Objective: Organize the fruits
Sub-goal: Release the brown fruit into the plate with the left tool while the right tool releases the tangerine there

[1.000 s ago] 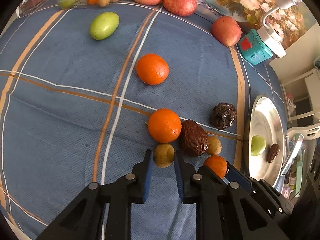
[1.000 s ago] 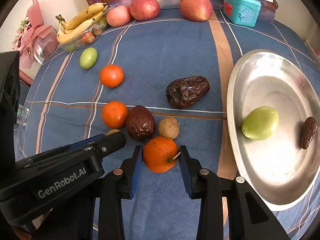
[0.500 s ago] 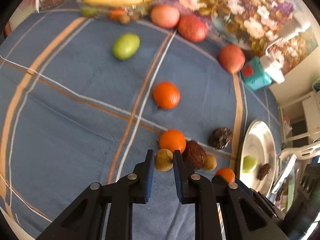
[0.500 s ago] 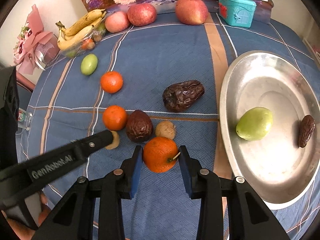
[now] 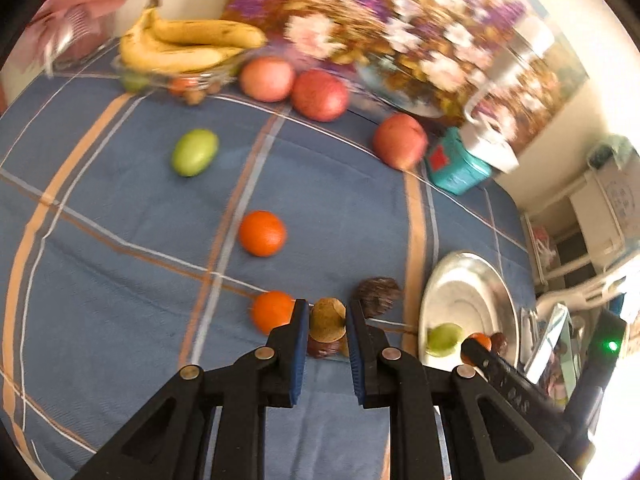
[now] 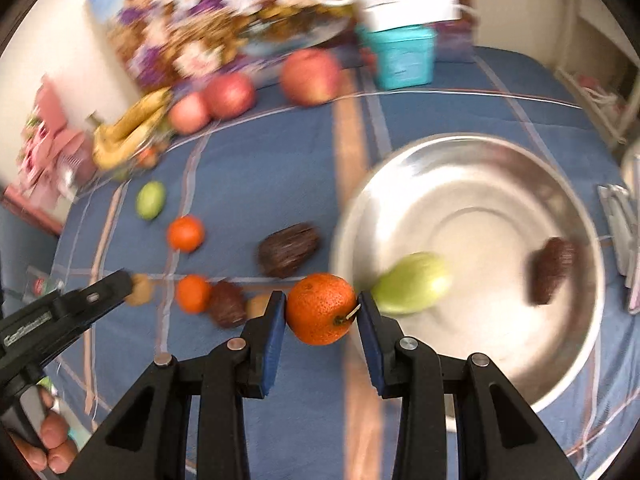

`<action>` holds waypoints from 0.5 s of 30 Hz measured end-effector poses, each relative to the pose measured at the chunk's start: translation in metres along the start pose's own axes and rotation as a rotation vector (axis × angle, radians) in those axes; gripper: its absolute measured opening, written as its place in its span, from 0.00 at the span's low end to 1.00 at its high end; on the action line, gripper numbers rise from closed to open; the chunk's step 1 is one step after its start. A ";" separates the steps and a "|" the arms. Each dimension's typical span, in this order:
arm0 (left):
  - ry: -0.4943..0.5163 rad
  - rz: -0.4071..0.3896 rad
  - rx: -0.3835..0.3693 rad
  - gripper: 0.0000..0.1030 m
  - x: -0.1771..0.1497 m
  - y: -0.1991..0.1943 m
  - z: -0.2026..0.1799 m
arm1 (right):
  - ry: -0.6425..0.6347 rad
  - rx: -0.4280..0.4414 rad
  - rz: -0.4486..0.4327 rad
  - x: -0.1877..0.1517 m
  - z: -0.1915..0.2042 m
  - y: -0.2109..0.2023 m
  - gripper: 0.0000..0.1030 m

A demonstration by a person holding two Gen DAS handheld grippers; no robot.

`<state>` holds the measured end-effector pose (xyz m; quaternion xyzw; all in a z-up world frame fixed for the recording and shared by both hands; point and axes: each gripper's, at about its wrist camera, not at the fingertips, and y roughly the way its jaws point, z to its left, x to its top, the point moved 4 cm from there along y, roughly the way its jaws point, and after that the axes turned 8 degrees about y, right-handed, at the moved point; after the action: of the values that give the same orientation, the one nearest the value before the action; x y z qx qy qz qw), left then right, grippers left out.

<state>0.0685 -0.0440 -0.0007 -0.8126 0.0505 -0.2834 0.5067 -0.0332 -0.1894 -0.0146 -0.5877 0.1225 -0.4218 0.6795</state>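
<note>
My left gripper (image 5: pixel 327 322) is shut on a small tan-brown fruit (image 5: pixel 327 319) and holds it above the blue cloth. My right gripper (image 6: pixel 321 309) is shut on an orange (image 6: pixel 320 308) and holds it beside the left rim of the silver plate (image 6: pixel 500 184). The plate holds a green fruit (image 6: pixel 412 288) and a dark date (image 6: pixel 554 264). On the cloth lie two oranges (image 5: pixel 262 233) (image 5: pixel 272 311), a dark wrinkled fruit (image 5: pixel 378 291), another dark fruit (image 6: pixel 226 307) and a green fruit (image 5: pixel 195 152).
Bananas (image 5: pixel 188 46) in a clear dish, three red apples (image 5: pixel 320 94) and a teal box (image 5: pixel 456 168) stand along the far edge before a flowered picture. The left gripper shows in the right wrist view (image 6: pixel 132 290). White furniture stands past the table's right edge.
Both grippers have lifted with their fruit. The right gripper has carried the orange rightward to the plate's rim. The left gripper has raised the tan fruit off the cloth.
</note>
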 end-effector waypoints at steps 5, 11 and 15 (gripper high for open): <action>0.157 0.029 -0.024 0.19 -0.009 0.016 -0.062 | 0.120 -0.105 -0.022 0.014 -0.059 -0.006 0.36; 0.310 0.112 -0.097 0.19 -0.036 0.047 -0.128 | 0.256 -0.141 -0.049 0.024 -0.114 -0.018 0.36; 0.349 0.165 -0.097 0.19 -0.051 0.064 -0.142 | 0.274 -0.160 -0.067 0.025 -0.125 -0.025 0.37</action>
<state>-0.0329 -0.1688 -0.0301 -0.7677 0.2178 -0.3747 0.4721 -0.1113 -0.2932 -0.0192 -0.5806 0.2274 -0.5095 0.5929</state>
